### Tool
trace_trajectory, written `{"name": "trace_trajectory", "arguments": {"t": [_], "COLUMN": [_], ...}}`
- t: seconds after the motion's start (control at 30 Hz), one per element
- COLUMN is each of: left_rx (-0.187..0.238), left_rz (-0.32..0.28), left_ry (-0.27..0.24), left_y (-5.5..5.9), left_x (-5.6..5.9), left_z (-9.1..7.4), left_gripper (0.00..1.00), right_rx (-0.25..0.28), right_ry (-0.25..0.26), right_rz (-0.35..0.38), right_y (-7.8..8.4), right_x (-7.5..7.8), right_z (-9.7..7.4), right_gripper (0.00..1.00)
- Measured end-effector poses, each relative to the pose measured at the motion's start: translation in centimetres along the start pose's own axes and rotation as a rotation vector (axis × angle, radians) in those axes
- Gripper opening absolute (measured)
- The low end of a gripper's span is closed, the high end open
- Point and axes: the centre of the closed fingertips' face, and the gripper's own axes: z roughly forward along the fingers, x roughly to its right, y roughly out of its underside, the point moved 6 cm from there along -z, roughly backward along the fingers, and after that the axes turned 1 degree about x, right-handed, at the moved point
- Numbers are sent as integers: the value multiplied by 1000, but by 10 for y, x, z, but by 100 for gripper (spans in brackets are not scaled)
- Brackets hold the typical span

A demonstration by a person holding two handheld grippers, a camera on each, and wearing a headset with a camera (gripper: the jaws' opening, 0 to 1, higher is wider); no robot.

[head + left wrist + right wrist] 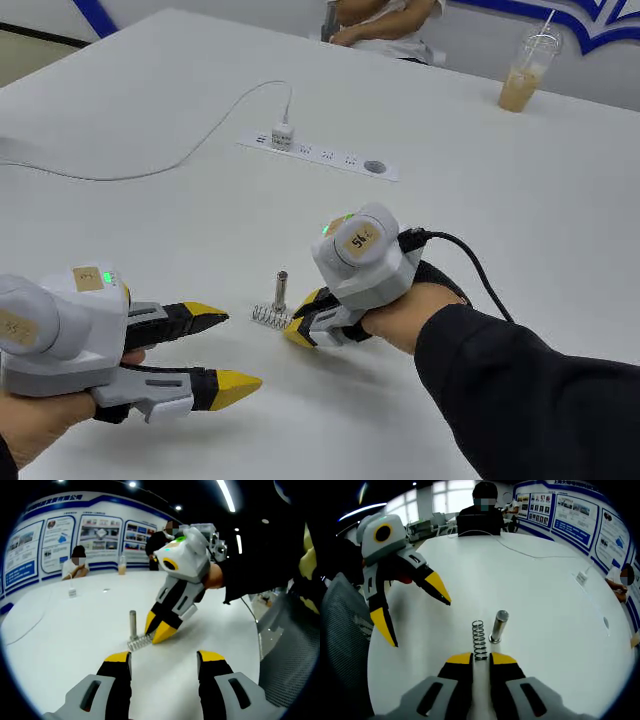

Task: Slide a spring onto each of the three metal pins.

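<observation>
A single short metal pin (pixel 281 290) (pixel 133 625) (pixel 497 625) stands upright on the white table (pixel 150 230). A small wire spring (pixel 268 317) (pixel 140 641) (pixel 479 637) lies flat on the table just beside the pin's base. My right gripper (pixel 298 325) (pixel 156 635) (pixel 481 657) is down at the table with its yellow tips pinched on the near end of the spring. My left gripper (pixel 242 350) (pixel 165 656) (pixel 420 621) hovers a short way to the left of the pin, open, with nothing between its fingers.
A white power strip (pixel 320 155) with a plugged charger (pixel 282 133) and trailing cable lies further back. An iced drink cup (pixel 525 75) stands at the far right. A person (pixel 385 25) sits at the table's far side. A mesh chair (pixel 342 625) is by the table edge.
</observation>
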Motion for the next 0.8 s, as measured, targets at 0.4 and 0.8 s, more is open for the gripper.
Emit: {"name": "trace_trajectory", "arguments": {"t": [0.4, 0.8], "left_rx": [-6, -24], "left_rz": [1, 29], "left_ry": [-3, 15], "left_y": [1, 1], "left_x": [0, 6], "left_z": [0, 5], "left_gripper": [53, 52], "right_rx": [-1, -25], "right_ry": [-15, -50], "right_rz": [32, -31], "right_y": [1, 2], "right_x": [-4, -22], "right_z": [-1, -20], "right_gripper": [11, 11]}}
